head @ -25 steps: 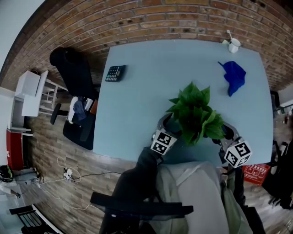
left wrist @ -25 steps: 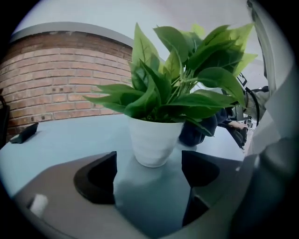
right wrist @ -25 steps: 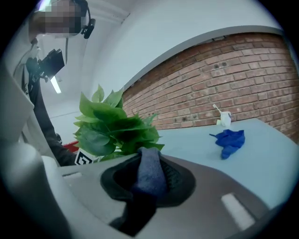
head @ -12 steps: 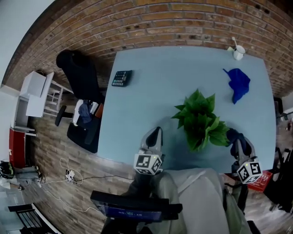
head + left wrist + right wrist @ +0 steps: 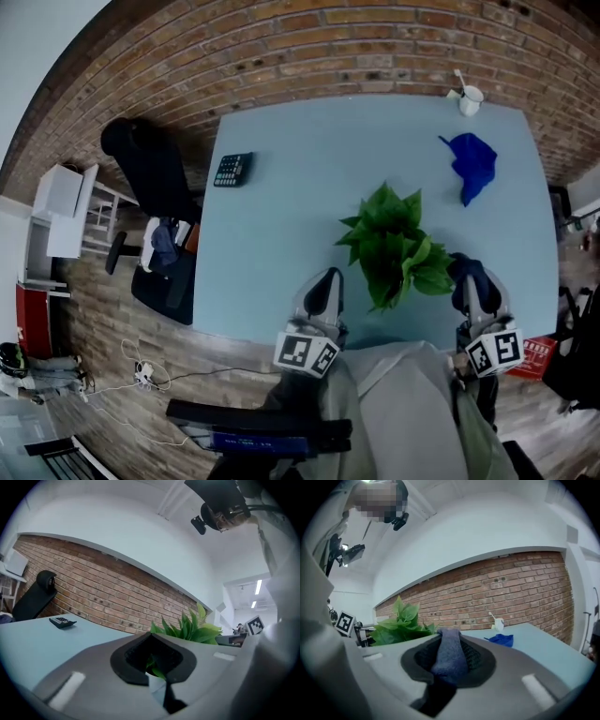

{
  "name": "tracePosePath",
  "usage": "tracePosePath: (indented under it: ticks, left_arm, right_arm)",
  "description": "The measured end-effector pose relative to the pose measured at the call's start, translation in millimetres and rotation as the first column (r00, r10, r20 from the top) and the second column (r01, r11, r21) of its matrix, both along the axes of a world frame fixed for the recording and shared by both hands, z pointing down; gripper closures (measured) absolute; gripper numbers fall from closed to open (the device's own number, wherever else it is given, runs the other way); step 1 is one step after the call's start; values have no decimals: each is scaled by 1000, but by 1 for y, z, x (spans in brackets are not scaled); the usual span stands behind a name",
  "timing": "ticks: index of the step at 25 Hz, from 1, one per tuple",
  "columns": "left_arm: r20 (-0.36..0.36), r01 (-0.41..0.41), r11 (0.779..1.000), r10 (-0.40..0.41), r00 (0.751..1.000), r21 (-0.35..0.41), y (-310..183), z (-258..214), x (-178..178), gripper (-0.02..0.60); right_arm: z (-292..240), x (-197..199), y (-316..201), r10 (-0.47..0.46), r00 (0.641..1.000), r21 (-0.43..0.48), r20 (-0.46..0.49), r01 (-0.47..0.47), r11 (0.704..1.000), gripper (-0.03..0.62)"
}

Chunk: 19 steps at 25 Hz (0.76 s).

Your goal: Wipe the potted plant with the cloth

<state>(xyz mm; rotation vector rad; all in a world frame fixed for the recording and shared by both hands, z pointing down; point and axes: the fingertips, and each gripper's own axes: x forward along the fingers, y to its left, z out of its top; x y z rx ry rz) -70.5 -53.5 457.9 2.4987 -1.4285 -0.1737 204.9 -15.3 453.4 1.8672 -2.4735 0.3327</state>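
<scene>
The right gripper's (image 5: 473, 286) fingers are closed narrowly on a grey-blue cloth (image 5: 449, 656) that folds up over their tips, so the wiping tool is in hand. The left gripper's (image 5: 324, 281) fingers are pressed together with nothing between them. No leaf lies under the cloth, so I judge most of the wiping is left to do. The potted plant (image 5: 389, 239) stands on the desk (image 5: 281, 234) between the two pairs of fingers. It is just left of the right fingers, with its nearest leaves beside the cloth, and ahead-right of the left fingers. A second, blue cloth (image 5: 471, 161) lies well beyond the right fingers.
</scene>
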Motion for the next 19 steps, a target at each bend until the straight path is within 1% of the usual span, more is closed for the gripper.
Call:
tracePosePath:
  ticks: [5, 9, 13, 19]
  left_arm:
    - [-6, -7, 1000, 7, 1000, -24, 3, 7, 7, 575]
    - [-6, -8, 1000, 8, 1000, -30, 1, 16, 7, 575]
    - [-16, -6, 999, 5, 1000, -50, 0, 18, 10, 575]
    - [-23, -37, 998, 36, 999, -51, 3, 24, 21, 575]
  right_arm:
    - [-9, 9, -3, 12, 1000, 24, 19, -13, 1000, 517]
    - [-9, 8, -3, 8, 999, 25, 36, -9, 1000, 517]
    - [-8, 3, -3, -14, 999, 21, 30, 13, 1000, 517]
    - [-9, 0, 2, -22, 1000, 17, 22, 22, 1000, 517]
